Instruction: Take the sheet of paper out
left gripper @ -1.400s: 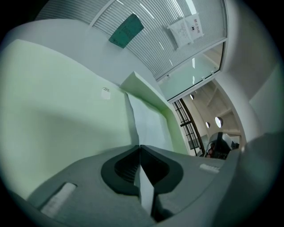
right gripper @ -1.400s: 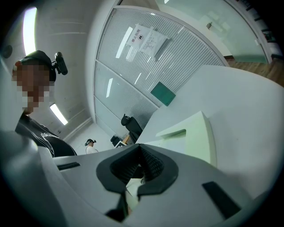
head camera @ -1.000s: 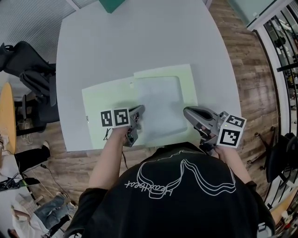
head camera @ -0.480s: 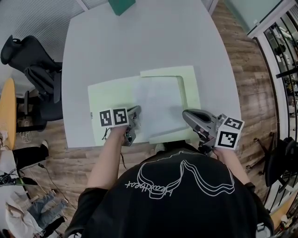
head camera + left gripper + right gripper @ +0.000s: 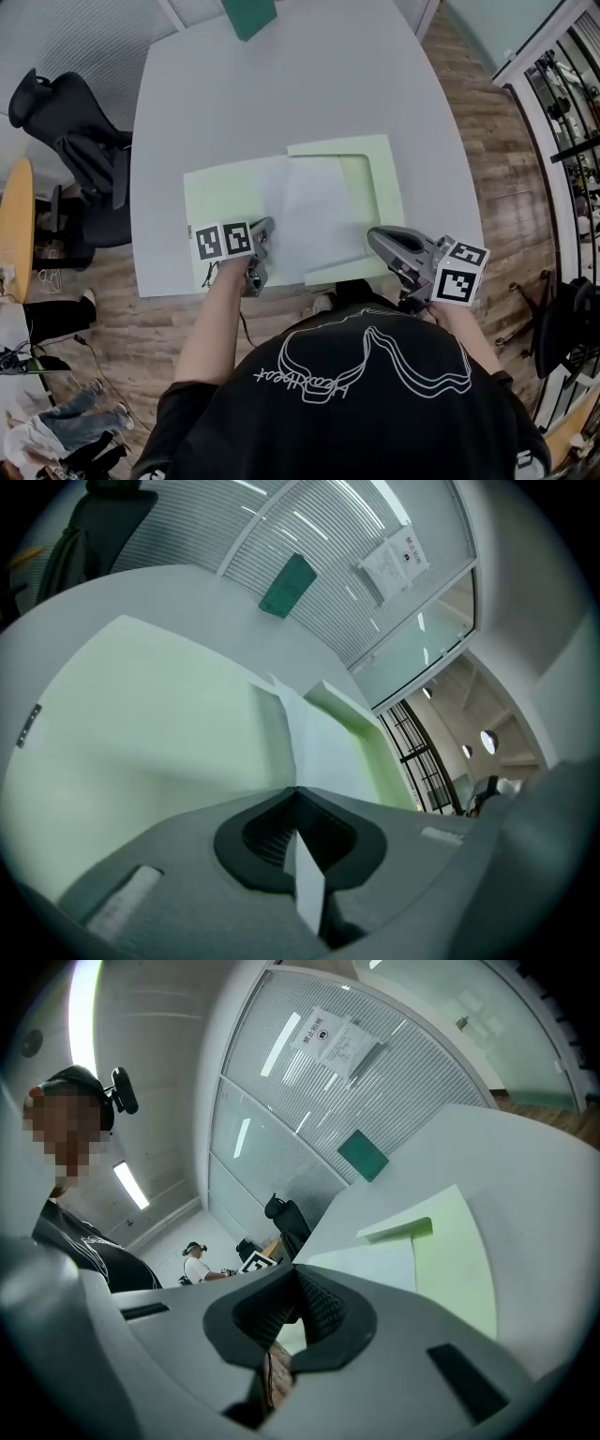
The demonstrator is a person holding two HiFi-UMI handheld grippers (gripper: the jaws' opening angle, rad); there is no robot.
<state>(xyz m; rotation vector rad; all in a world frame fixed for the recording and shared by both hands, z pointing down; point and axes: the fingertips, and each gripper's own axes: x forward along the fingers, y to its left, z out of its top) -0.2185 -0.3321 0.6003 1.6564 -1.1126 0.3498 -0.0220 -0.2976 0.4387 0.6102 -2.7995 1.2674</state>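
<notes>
- Head view: the sheet of paper (image 5: 317, 214) lies partly out of the light green folder (image 5: 225, 192) on the grey desk (image 5: 281, 84). The left hand-held gripper (image 5: 265, 229) pinches the sheet's near edge. The right hand-held gripper (image 5: 376, 240) sits just beside the folder's near edge. I think the pulling-out step is under way.
- Next, I think the sheet needs a flat, steady pull toward the person while the folder stays put. The sheet's far side is tucked under the folder's flap, so how much is inside is hidden.
- Left gripper view: the jaws are clenched on a white strip of the sheet.
- Right gripper view: the jaws are pressed together, with nothing I can see between them. The sheet and folder lie ahead. Whether the tip touches the folder is hard to tell.
</notes>
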